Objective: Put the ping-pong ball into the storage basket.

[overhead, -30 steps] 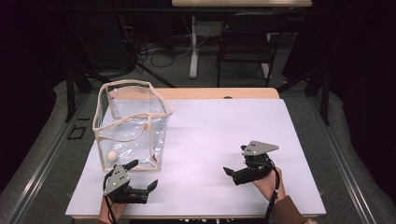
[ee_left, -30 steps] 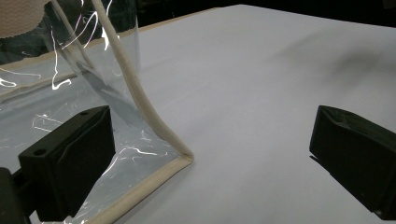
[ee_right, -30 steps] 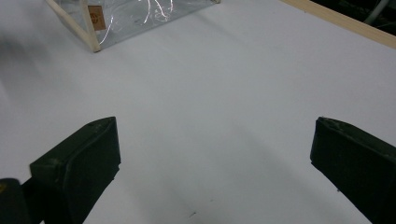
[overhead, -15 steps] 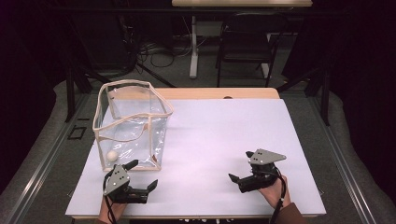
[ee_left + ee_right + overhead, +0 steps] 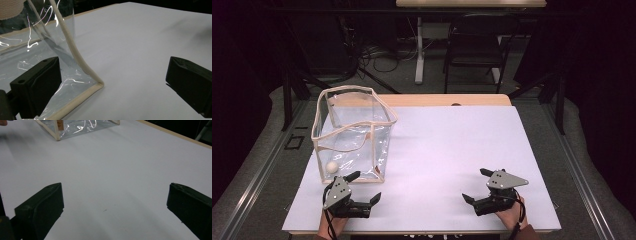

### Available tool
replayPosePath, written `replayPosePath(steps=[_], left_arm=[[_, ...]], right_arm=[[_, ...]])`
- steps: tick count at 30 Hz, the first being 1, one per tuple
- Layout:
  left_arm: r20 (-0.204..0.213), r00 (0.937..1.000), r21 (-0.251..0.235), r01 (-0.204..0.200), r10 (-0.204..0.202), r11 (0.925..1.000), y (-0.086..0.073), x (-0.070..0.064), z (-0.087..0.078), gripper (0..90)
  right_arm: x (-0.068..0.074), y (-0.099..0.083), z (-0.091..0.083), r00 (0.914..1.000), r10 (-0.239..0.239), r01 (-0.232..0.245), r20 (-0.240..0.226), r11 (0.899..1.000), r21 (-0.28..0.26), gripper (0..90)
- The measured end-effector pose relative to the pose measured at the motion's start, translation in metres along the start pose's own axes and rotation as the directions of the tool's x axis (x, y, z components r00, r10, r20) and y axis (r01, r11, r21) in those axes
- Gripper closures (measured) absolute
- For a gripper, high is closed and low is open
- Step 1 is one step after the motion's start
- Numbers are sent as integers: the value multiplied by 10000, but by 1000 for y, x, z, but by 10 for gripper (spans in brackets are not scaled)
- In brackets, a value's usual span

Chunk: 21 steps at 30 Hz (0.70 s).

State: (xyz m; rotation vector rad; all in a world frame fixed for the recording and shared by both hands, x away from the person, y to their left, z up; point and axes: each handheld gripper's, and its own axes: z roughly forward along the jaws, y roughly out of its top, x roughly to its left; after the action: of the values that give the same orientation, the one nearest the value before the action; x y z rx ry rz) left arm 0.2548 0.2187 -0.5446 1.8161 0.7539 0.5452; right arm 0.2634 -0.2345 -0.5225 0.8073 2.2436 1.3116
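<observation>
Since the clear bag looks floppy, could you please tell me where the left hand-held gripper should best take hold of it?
Probably the stiff cream-trimmed corner edge of the clear bag, approached from the near right side: it stands upright between the open jaws of the left hand-held gripper.

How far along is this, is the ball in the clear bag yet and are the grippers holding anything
Looks done: the small white ball lies inside the clear bag, at its near left bottom corner. In hand: nothing. The left gripper is open beside the bag's near corner, and the right gripper is open over the bare white table. Left: apparently little; nothing else lies loose on the table.
</observation>
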Motion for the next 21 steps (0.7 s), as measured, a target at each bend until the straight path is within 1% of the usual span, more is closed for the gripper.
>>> replayPosePath(steps=[6,10,14,17,20,21], left_arm=[[4,10000,-9,-8,8,10000,0,0,0,2],[7,10000,-4,-14,14,10000,0,0,0,2],[8,10000,-8,-17,17,10000,0,0,0,2],[-2,10000,-3,-24,24,10000,0,0,0,2],[0,10000,7,-23,23,10000,0,-1,-1,2],[1,10000,1,-31,31,10000,0,-1,-1,2]], right_arm=[[0,-7,-8,9997,-145,152,178,9991,-392,2],[0,-10,-12,9994,-128,147,334,9982,-575,1],[0,-15,-15,9992,-48,71,395,9982,-603,0],[0,-18,-16,9990,-103,129,440,9981,-595,0],[1,-20,-18,9986,-98,136,512,9972,-730,0],[1,-21,-20,9985,-105,140,533,9978,-646,0]])
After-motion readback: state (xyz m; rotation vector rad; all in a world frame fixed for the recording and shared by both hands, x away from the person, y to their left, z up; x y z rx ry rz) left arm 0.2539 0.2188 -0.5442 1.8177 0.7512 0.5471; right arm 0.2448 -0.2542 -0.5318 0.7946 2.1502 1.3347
